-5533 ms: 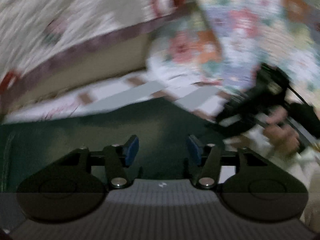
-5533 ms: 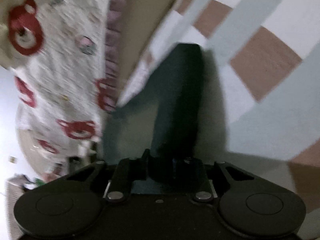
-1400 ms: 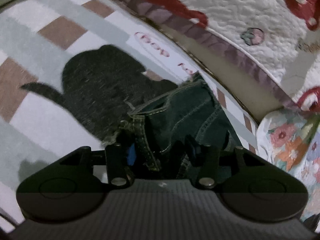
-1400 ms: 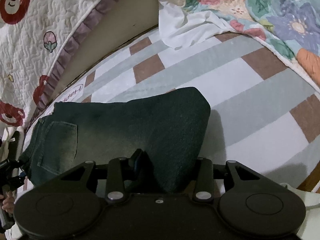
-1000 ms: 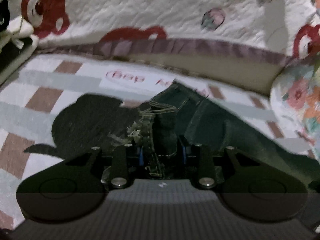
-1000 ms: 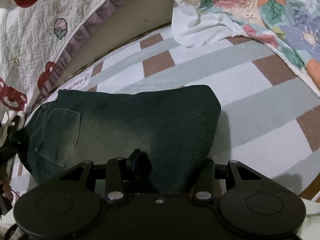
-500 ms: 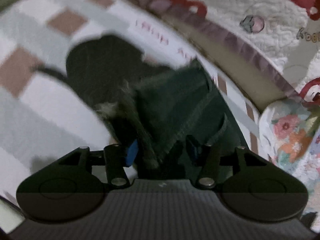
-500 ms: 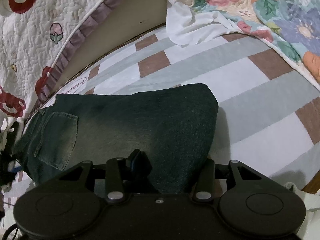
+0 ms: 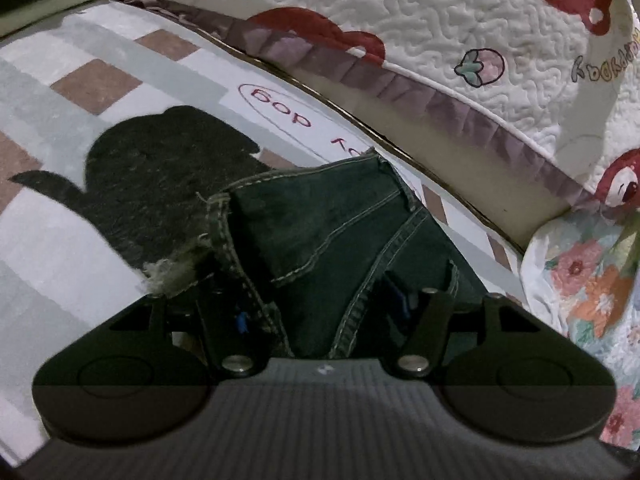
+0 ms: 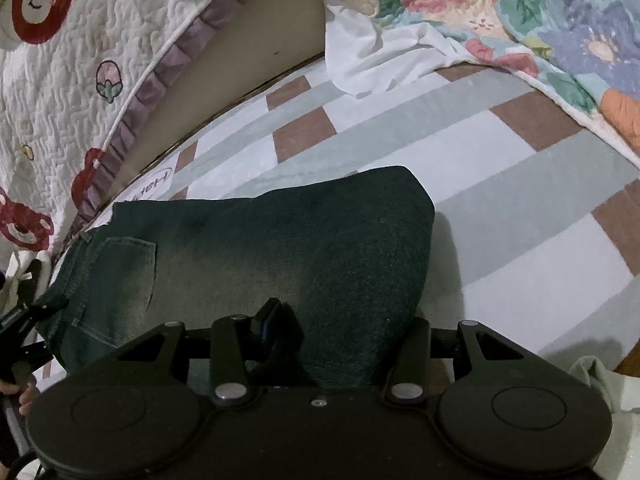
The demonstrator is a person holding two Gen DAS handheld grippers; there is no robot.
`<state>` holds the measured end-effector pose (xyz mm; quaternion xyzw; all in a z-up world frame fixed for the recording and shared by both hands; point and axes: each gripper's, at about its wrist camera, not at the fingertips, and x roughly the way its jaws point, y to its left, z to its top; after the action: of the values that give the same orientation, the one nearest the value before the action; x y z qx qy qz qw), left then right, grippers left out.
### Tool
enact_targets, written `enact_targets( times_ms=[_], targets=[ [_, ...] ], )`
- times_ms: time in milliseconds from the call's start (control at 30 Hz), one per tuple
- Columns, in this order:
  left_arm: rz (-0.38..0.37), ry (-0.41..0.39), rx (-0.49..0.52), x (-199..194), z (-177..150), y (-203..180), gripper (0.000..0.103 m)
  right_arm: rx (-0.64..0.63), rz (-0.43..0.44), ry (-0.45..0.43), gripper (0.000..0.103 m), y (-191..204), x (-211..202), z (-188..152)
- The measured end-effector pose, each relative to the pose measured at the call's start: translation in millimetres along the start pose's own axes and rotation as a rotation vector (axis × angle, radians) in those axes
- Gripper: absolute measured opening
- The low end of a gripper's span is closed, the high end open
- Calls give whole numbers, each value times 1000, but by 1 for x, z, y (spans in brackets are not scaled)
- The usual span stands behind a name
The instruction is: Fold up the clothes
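My left gripper (image 9: 320,304) has let go; its jaws stand wide open around the jeans (image 9: 332,232), which now lie flat on the checked mat (image 10: 520,200). My right gripper (image 10: 340,328) also sits open around the folded end, as before.

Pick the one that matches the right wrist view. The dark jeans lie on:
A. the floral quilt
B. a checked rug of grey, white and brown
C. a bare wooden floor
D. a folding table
B: the jeans are spread flat on the checked rug, whose grey bands and brown squares show around them, while the floral quilt lies farther back, apart from them.
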<state>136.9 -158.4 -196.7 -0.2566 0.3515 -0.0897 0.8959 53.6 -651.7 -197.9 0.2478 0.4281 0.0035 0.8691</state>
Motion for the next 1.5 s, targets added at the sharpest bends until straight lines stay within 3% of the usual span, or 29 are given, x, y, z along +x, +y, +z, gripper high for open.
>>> enact_targets(
  times_ms=[67, 100, 200, 300, 400, 467, 567, 633, 733, 767, 800, 900, 967, 1167, 1300, 1433, 1500],
  targets=[
    [-2, -7, 32, 2, 2, -6, 36, 0, 7, -5, 50, -1, -1, -1],
    [1, -21, 78, 1, 4, -14, 15, 3, 10, -7, 50, -1, -1, -1],
    [-13, -68, 200, -8, 13, -47, 14, 19, 22, -17, 50, -3, -2, -2],
    [-32, -139, 418, -26, 15, -107, 14, 19, 26, -23, 50, -4, -2, -4],
    [-197, -226, 525, -54, 22, -153, 14, 5, 29, -36, 50, -3, -4, -6],
    [-290, -290, 542, -71, 31, -165, 14, 1, 32, -48, 50, -3, -6, -6],
    [-317, -273, 408, -65, 51, -138, 14, -6, 37, -66, 50, -3, -8, -8],
    [-205, -185, 340, -38, 55, -100, 14, 3, 36, -71, 50, -4, -10, -9],
    [55, 18, 382, 23, 38, -49, 16, 5, 30, -69, 50, -5, -11, -11],
    [97, 48, 373, 32, 31, -34, 16, 4, 30, -68, 50, -6, -11, -11],
    [122, 59, 353, 38, 24, -20, 30, 7, 33, -67, 50, -6, -12, -11],
    [114, -5, 241, 22, 22, 4, 47, 21, 40, -60, 50, -9, -16, -10],
    [126, -39, 216, 11, 23, 6, 47, 45, 53, -57, 50, -12, -17, -11],
    [-14, -86, 299, -15, 21, -34, 47, 270, 169, 1, 50, -25, -17, -22],
    [-113, -115, 358, -32, 20, -61, 47, 327, 231, 73, 51, -21, -20, -36],
    [-365, 115, 457, -10, -19, -108, 48, 327, 260, 99, 51, -17, -26, -40],
    [-428, 227, 544, 4, -49, -132, 48, 328, 267, 112, 51, -17, -26, -41]
  ],
)
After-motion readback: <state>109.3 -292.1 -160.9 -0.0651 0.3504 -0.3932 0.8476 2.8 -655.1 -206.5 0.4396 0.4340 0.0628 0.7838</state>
